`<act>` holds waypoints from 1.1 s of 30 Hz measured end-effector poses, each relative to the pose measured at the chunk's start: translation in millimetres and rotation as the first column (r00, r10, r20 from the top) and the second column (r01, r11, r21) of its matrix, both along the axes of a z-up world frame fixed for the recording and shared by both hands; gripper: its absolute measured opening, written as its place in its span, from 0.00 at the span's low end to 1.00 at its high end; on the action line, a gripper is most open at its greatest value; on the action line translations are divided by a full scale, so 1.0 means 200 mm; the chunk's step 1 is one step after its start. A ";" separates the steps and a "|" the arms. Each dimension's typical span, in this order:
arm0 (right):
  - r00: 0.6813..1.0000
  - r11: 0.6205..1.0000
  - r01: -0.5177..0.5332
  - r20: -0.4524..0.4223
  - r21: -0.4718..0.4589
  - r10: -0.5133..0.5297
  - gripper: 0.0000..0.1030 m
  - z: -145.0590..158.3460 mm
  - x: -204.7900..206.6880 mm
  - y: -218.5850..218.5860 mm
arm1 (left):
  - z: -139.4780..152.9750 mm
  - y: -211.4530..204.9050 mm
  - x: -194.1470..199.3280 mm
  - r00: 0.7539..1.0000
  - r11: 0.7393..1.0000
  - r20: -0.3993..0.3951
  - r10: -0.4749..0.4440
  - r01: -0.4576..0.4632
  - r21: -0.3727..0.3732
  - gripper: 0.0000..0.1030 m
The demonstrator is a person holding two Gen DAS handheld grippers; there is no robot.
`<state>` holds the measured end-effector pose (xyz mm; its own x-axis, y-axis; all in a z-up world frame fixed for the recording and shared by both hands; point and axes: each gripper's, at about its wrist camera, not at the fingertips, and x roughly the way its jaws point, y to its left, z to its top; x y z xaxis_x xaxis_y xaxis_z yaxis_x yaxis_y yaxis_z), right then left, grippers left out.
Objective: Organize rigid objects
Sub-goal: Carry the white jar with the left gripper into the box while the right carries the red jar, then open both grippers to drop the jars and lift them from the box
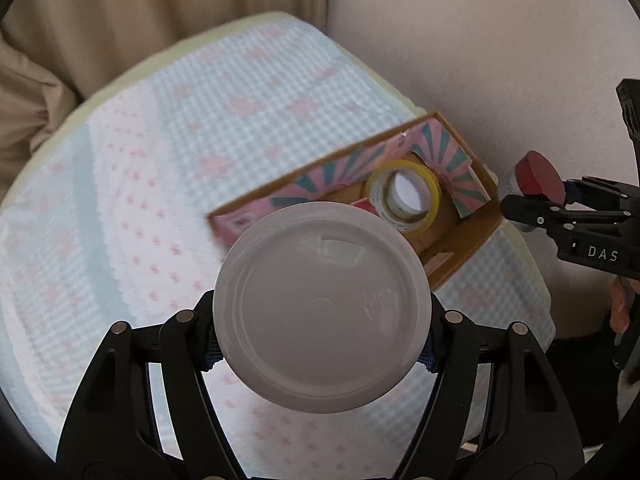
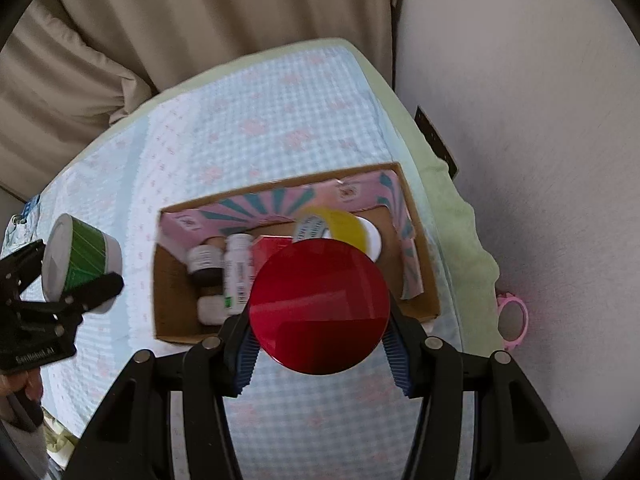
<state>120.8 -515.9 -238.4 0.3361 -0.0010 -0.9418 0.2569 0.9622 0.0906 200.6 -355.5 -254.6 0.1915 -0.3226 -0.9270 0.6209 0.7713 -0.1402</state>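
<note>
Left hand-held gripper [image 1: 322, 354] clamped on a green-banded tub [image 1: 322, 306], right hand-held gripper [image 2: 320, 346] squeezing a red-lidded jar [image 2: 319, 307], both above the bed [image 2: 280, 120] near the cardboard box [image 2: 172, 280] at its right edge.

We were in a home, most likely a bedroom or living room. The work surface was soft: a pale green padded edge [image 2: 448, 184] covered by a quilted cloth [image 1: 168, 152] in light blue and white checks with small pink flowers. Behind it hung beige curtains [image 2: 208, 20] in loose folds, and a plain off-white wall [image 2: 520, 120] stood to the right. A cardboard box [image 2: 424, 264] lined with pink and teal patterned paper sat on the cloth, holding household odds and ends: a roll of yellow tape [image 1: 404, 196] and small bottles [image 2: 238, 272]. A pink-framed hand mirror [image 2: 514, 320] lay beside the wall.
</note>
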 end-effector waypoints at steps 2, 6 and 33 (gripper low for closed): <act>1.000 1.000 0.002 -0.016 0.018 -0.002 0.49 -0.07 0.02 -0.05 | -0.08 -0.09 0.02 1.000 1.000 -0.022 -0.012 0.012 0.015 0.66; 0.999 0.999 -0.003 -0.053 0.041 0.005 0.49 -0.21 0.06 -0.13 | -0.22 -0.20 0.05 0.998 0.999 -0.066 -0.016 0.019 0.045 0.66; 0.990 0.993 0.078 -0.124 0.094 -0.066 1.00 -0.36 0.14 -0.19 | -0.39 -0.13 0.09 0.993 0.994 -0.117 -0.006 0.019 0.112 1.00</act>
<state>147.9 -554.6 -311.3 0.2224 0.0733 -0.9722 0.3398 0.9288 0.1478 218.1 -381.4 -331.7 0.0769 -0.2165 -0.9732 0.6151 0.7785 -0.1246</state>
